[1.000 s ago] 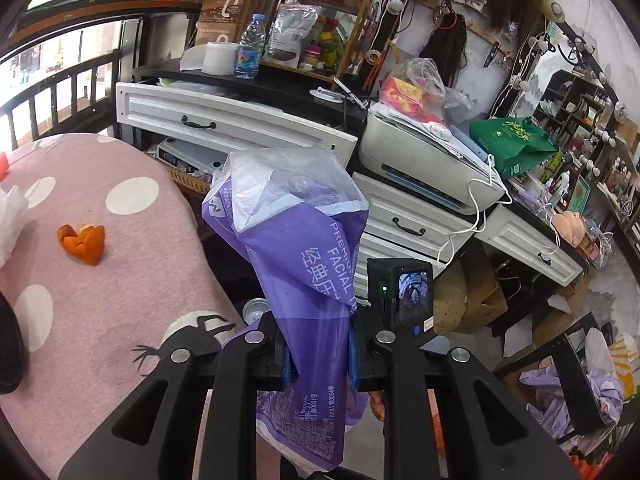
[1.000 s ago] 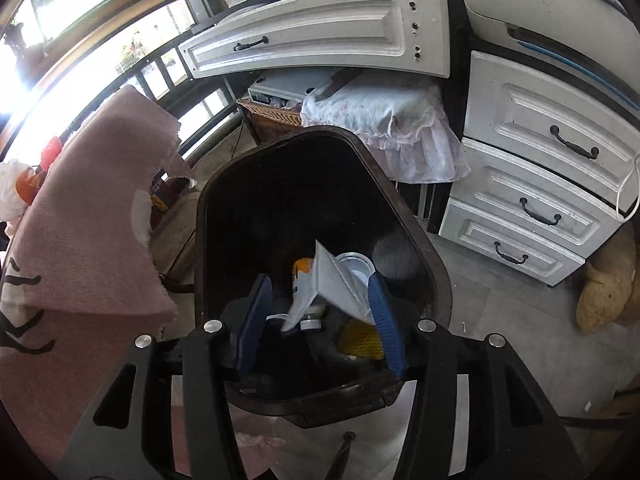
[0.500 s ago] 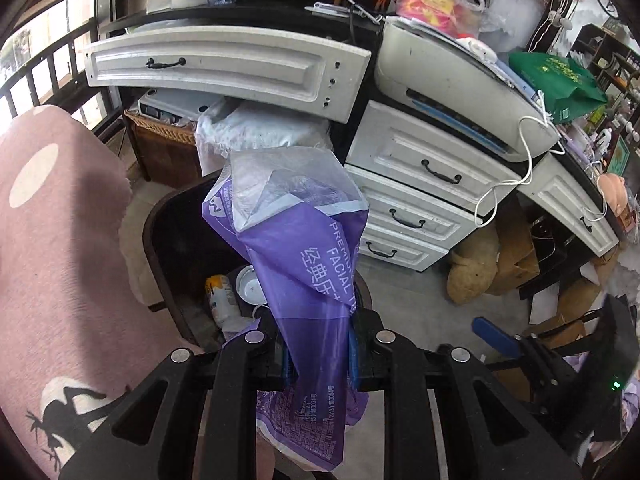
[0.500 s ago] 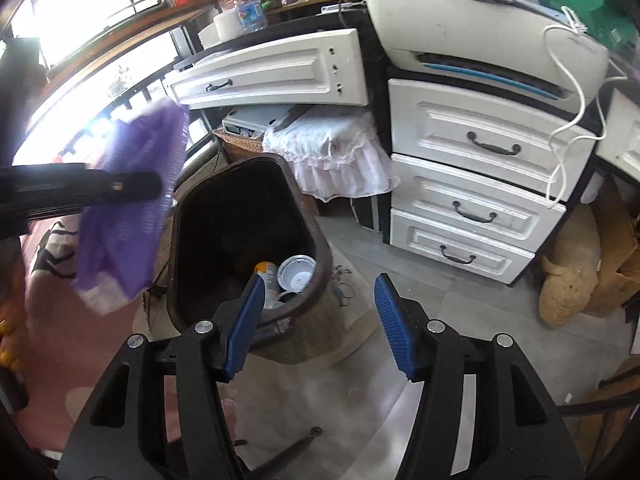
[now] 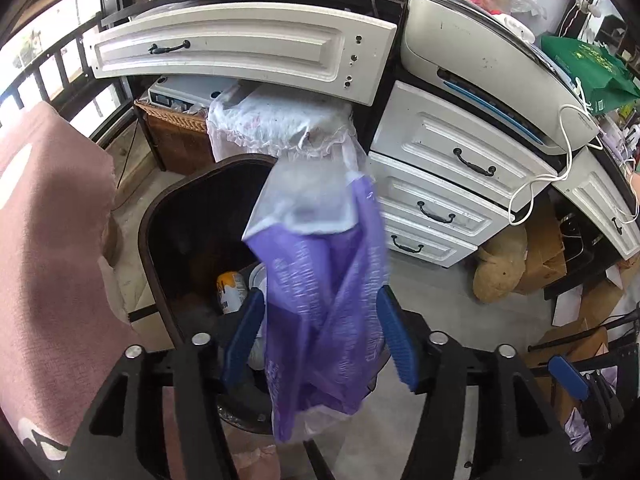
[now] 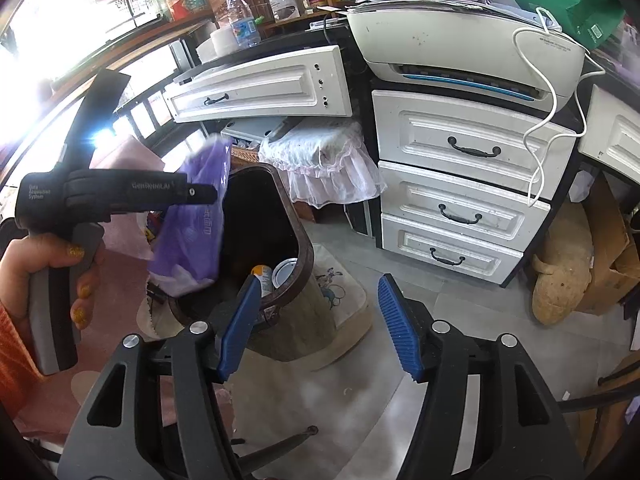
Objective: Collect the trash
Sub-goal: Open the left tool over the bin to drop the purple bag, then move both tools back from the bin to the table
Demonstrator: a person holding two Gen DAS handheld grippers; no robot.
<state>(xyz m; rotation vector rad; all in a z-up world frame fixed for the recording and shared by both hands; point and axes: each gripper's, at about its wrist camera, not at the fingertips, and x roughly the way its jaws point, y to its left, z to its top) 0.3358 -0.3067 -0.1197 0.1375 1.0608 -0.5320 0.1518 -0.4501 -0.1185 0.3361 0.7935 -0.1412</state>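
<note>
While our left gripper (image 5: 320, 336) stands spread, the purple tissue bag (image 5: 324, 300) hangs loose between its pads above the dark bin (image 5: 160, 216); our right gripper (image 6: 318, 326) gapes empty, bin ahead-left.

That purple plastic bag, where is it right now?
The purple plastic bag hangs, blurred, between the open left gripper's blue pads, over the near rim of the dark trash bin. The right wrist view shows it left of the bin.

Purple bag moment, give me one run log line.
left gripper open | purple bag blurred, above bin | right gripper open, empty
</note>
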